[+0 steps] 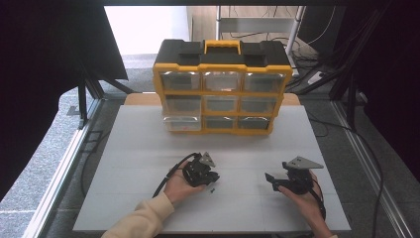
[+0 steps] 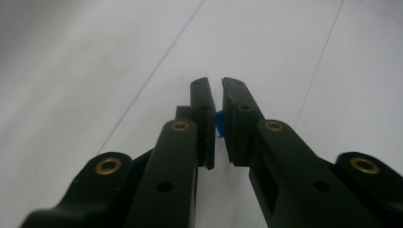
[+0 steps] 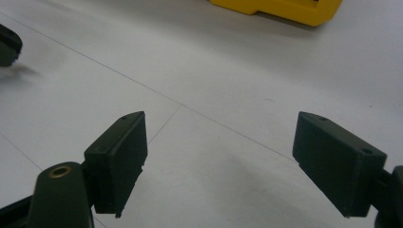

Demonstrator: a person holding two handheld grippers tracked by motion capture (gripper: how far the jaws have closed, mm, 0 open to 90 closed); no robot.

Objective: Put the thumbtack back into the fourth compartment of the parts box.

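Surroundings: grey carpeted floor (image 1: 64, 124) and dark frame posts ring your workspace, with cables trailing along the right side.
Table: your white table (image 1: 148, 148) runs from the near edge to the far end, thin seam lines crossing its top.
Organizer: a yellow and black drawer organizer (image 1: 221, 87) stands upright at the far middle of the table, its clear drawers in three rows facing you and a yellow handle on top. Its yellow base also shows at the top edge of the right gripper view (image 3: 280, 9).
Right gripper: your right gripper (image 1: 270, 178) sits low over the table at near right, well apart from the organizer. Its fingers (image 3: 119, 156) stand wide and released, with bare table between them.
Left gripper: your left gripper (image 1: 214, 177) rests in your hand at near centre, just above the table, cable looping behind it. Its fingers (image 2: 202, 118) are clenched on a small blue piece.
Blue piece: the small blue piece (image 2: 220, 124) is pinched between the left fingers, partway down their pads, a sliver of it visible.
Dark speck: a tiny dark item (image 1: 212, 190) lies on the table just below the left gripper; you cannot tell what it is.
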